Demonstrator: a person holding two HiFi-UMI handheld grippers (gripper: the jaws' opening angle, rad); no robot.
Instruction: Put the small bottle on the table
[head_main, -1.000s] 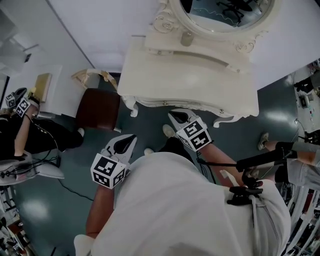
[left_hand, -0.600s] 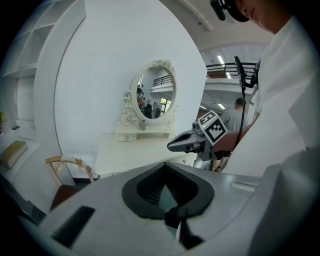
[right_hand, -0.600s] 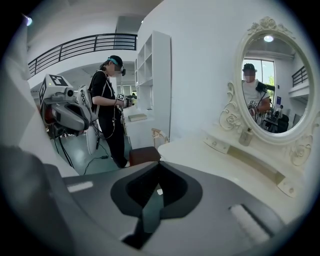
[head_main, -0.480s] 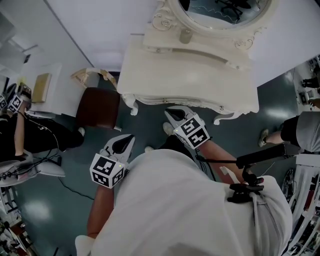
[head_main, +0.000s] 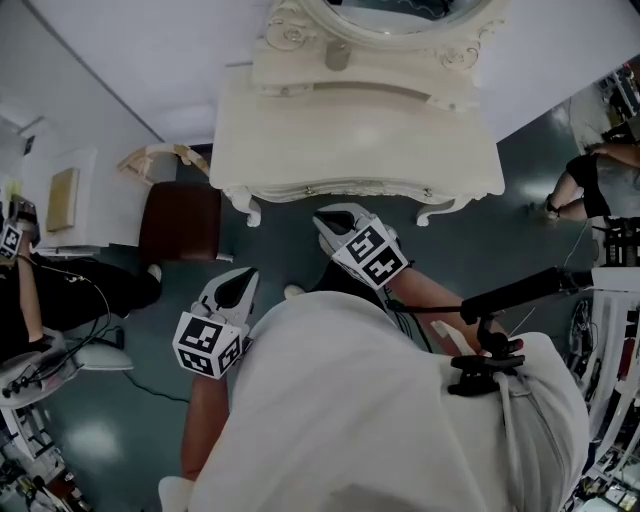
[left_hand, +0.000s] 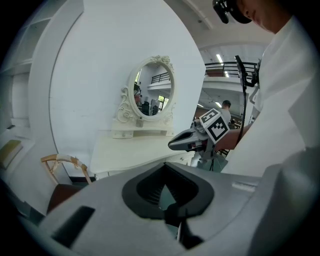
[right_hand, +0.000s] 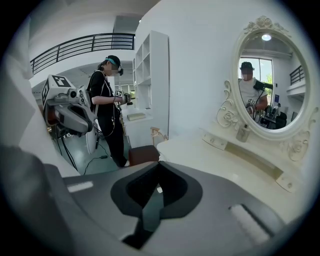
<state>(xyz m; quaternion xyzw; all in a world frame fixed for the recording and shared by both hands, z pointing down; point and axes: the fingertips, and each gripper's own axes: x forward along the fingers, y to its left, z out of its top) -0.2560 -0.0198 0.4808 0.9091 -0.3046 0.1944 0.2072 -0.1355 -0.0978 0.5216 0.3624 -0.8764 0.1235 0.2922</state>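
Observation:
The small bottle (head_main: 338, 55) stands on the raised shelf under the oval mirror (right_hand: 262, 85) of the white dressing table (head_main: 350, 135). It also shows as the bottle (right_hand: 243, 132) in the right gripper view and as a tiny bottle (left_hand: 139, 122) in the left gripper view. My right gripper (head_main: 325, 218) hovers just before the table's front edge, shut and empty. My left gripper (head_main: 245, 277) hangs lower and further left, over the floor, shut with nothing in it. Each gripper view shows the other gripper: the right one (left_hand: 172, 145) and the left one (right_hand: 90, 122).
A dark red stool (head_main: 180, 222) and a pale wooden frame (head_main: 160, 155) stand left of the table. A person in black (head_main: 60, 290) is at the far left, another person (head_main: 590, 180) at the right. A white shelf unit (right_hand: 150, 75) lines the wall.
The head view has shifted, so the table sits higher and further left in it. Both grippers stay shut and empty, about as far from the table. The person at the right has moved away.

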